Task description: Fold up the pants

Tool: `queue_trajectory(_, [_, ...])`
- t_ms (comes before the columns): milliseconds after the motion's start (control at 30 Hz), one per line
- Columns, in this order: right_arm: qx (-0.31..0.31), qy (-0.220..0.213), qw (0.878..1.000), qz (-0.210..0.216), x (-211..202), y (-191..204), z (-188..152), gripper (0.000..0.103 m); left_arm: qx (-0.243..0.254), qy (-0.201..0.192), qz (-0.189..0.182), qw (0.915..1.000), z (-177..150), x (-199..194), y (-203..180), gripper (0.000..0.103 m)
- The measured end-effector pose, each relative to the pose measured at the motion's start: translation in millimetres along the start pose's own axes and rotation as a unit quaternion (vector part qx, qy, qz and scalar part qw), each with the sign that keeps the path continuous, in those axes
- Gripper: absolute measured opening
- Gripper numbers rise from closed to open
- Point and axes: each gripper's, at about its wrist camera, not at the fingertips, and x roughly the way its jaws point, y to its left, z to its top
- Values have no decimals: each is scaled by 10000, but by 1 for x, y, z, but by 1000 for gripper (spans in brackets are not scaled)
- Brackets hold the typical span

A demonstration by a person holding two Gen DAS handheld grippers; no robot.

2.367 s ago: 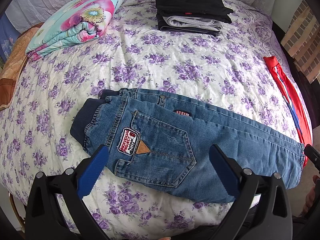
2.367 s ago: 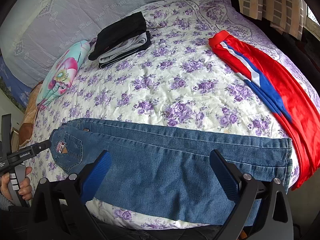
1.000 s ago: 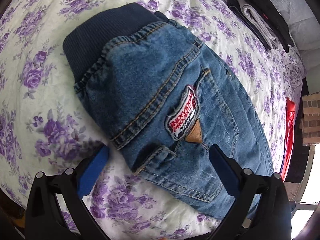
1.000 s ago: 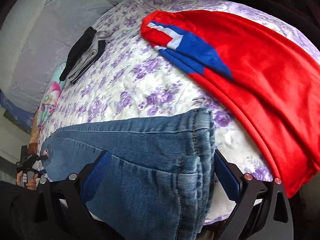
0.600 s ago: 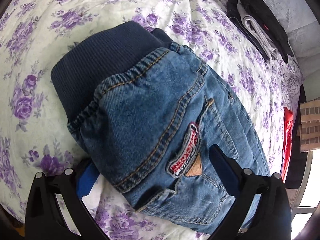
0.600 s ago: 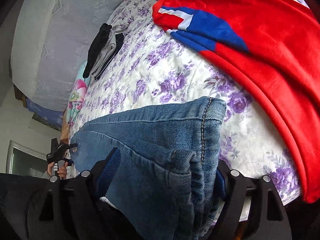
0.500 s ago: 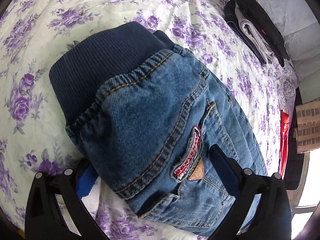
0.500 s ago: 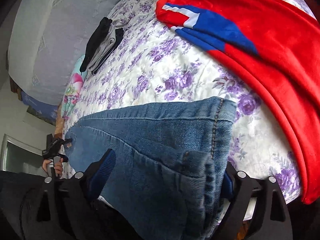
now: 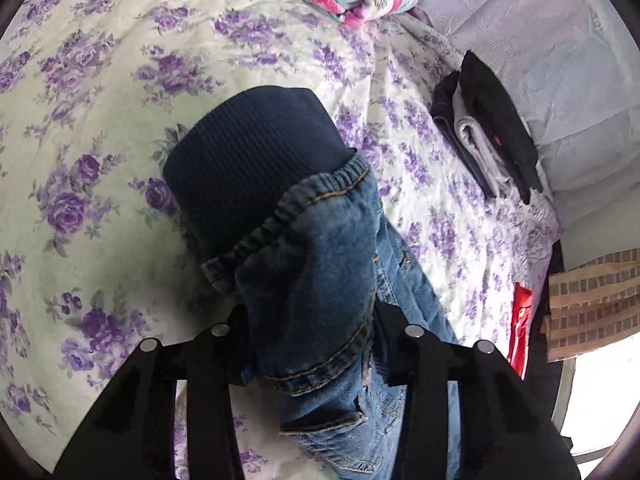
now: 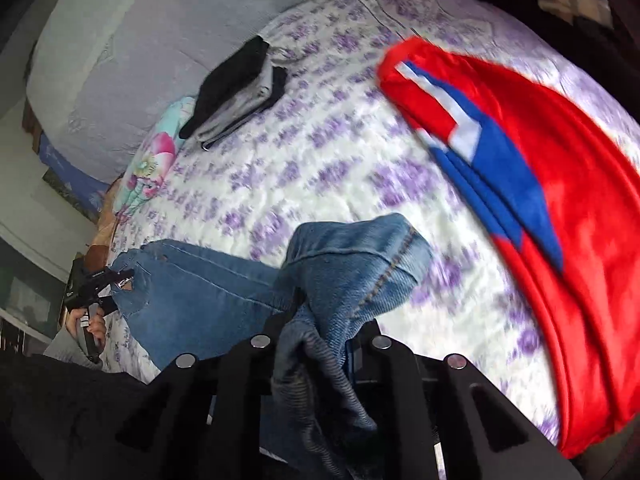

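So my left gripper (image 9: 312, 332) is pinching the waist end of the blue denim pants with the ribbed navy waistband (image 9: 320, 264), bunched up off the purple-flowered bed quilt (image 9: 100, 128). My right gripper (image 10: 320, 332) is clamped on the hem end, lifted too. Red-and-blue track pants (image 10: 560, 208) lie far right, folded black-and-grey clothes (image 10: 236, 92) beyond.

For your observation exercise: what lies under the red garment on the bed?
The red garment lies on the purple-flowered bedspread, which shows all around its near edge. Anything directly beneath it is covered, so nothing else can be confirmed.
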Motion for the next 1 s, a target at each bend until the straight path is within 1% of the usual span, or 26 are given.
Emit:
queue_trajectory(133, [-644,-268,9973,226,0,24,77,16,125,-522,-354,9979,12,-35,-24,36])
queue_trajectory(267, [-1024,-548,9922,445,10,35,136,16,311,-1171,-411,9918,26,-66,-44,36])
queue_trajectory(333, [-1099,-703,9894,638,18,45,161,16,204,-1407,-359,9892,32,-75,-44,36])
queue_trajectory(367, [-1135,-756,9881,709,24,48,172,16,110,-1495,-391,9879,35,-79,-42,36])
queue_trajectory(400, [-1180,-772,9873,733,31,49,180,16,62,-1605,-419,9861,37,-82,-39,36])
queue_trajectory(433, [-1187,-698,9879,712,43,47,187,16,56,-1721,-386,9843,38,-82,-36,36])
queue_trajectory(467, [-1073,-456,9908,681,62,37,193,20,40,-1719,-265,9847,41,-76,-34,40])
queue_trajectory(500, [-874,-196,9945,535,83,23,194,24,-74,-1517,-94,9884,45,-63,-26,45])
queue_trajectory(533, [-667,-56,9976,174,103,6,192,47,-271,-1257,50,9917,47,-48,-12,45])
queue_trajectory(567, [-504,-18,9986,-140,116,-10,190,59,-475,-1019,163,9935,47,-35,2,45])
queue_trajectory(600, [-309,-31,9993,-226,123,-24,187,59,-655,-792,333,9941,46,-23,14,45])
queue_trajectory(633, [-54,-101,9999,-122,124,-35,181,59,-756,-694,487,9935,41,-19,23,45])
queue_trajectory(667, [137,-196,9997,36,119,-39,174,59,-784,-769,417,9931,36,-25,27,45])
queue_trajectory(700, [162,-260,9994,172,115,-38,169,59,-747,-839,317,9932,30,-32,29,45])
queue_trajectory(733, [26,-268,9994,223,111,-32,164,59,-673,-892,364,9931,27,-41,28,45])
queue_trajectory(767, [-203,-244,9993,220,109,-23,159,59,-578,-964,496,9924,24,-50,27,47])
queue_trajectory(800, [-469,-196,9984,237,110,-12,155,59,-468,-1069,590,9914,23,-58,24,53])
queue_trajectory(867, [-1031,29,9941,333,116,11,152,59,-222,-1217,741,9896,27,-71,15,61])
queue_trajectory(933, [-1763,256,9835,324,128,35,147,59,110,-1205,723,9900,39,-77,2,66])
queue_trajectory(1000, [-2479,572,9664,368,144,55,143,59,549,-1122,678,9899,52,-75,-17,71])
